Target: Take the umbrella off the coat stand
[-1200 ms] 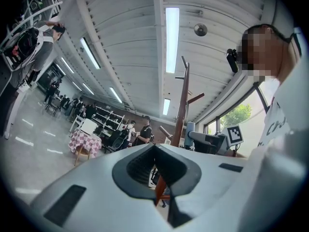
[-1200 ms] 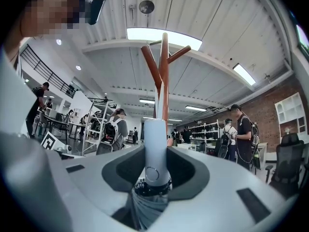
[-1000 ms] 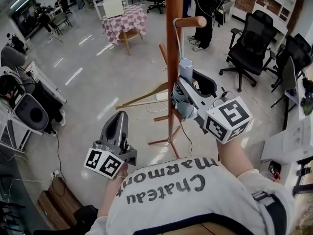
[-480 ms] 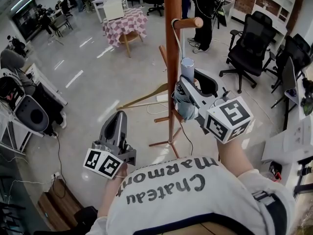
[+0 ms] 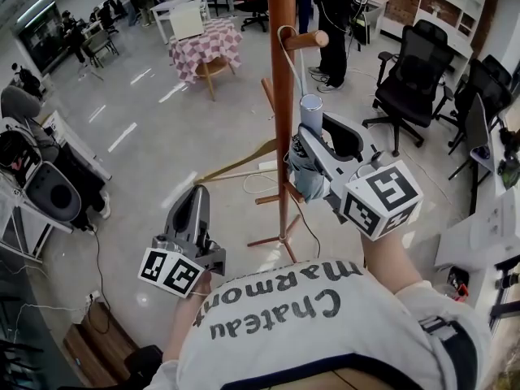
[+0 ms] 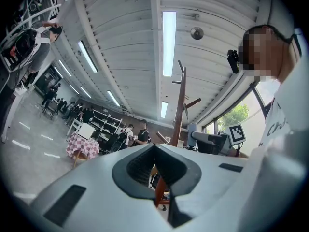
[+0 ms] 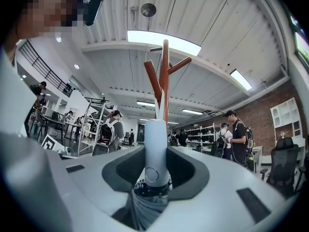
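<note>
A brown wooden coat stand (image 5: 281,96) rises in front of me. A folded umbrella hangs beside its pole, with a pale blue-grey handle (image 5: 309,110) and a grey-blue canopy (image 5: 304,173). Its white strap (image 5: 286,39) loops over a peg (image 5: 309,39). My right gripper (image 5: 313,149) is shut on the umbrella just below the handle. In the right gripper view the handle (image 7: 156,151) stands upright between the jaws of the right gripper (image 7: 155,178). My left gripper (image 5: 193,201) is held lower left of the stand, shut and holding nothing. In its own view the left gripper (image 6: 159,170) faces the pole (image 6: 179,110).
Black office chairs (image 5: 414,80) stand at the right and a round table with a checked cloth (image 5: 205,37) at the back left. A person (image 5: 335,15) stands behind the stand. The stand's feet (image 5: 268,236) spread over the floor. Equipment (image 5: 41,185) lines the left wall.
</note>
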A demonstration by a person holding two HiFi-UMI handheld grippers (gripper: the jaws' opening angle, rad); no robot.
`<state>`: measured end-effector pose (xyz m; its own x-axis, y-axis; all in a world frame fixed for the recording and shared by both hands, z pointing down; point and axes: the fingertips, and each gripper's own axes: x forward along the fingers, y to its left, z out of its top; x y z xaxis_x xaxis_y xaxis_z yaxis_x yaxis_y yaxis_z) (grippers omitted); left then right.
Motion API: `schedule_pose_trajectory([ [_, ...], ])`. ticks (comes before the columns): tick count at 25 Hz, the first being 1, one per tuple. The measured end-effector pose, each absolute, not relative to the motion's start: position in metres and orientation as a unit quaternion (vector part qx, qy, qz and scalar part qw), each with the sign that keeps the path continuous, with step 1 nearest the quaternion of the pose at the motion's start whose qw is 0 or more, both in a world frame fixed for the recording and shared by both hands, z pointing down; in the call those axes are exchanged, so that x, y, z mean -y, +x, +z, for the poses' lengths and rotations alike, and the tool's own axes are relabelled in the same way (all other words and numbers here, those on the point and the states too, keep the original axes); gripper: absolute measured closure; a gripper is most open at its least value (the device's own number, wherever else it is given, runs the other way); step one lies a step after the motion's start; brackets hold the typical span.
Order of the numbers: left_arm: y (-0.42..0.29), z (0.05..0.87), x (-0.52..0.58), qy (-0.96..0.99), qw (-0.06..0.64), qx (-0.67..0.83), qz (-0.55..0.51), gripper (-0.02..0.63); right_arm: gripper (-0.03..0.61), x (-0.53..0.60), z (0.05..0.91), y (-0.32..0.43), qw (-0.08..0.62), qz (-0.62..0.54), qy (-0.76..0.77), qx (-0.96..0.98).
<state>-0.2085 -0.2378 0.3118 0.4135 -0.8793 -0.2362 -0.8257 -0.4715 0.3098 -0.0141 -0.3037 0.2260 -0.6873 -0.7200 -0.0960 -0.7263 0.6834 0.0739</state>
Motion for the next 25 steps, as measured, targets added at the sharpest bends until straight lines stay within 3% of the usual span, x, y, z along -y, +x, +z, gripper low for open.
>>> schedule_pose_trajectory([
  [25, -0.192, 0.305, 0.250, 0.853, 0.074, 0.482, -0.185, 0.591, 0.430, 0.287, 0.196, 0.016, 0.063, 0.060, -0.410, -0.908],
])
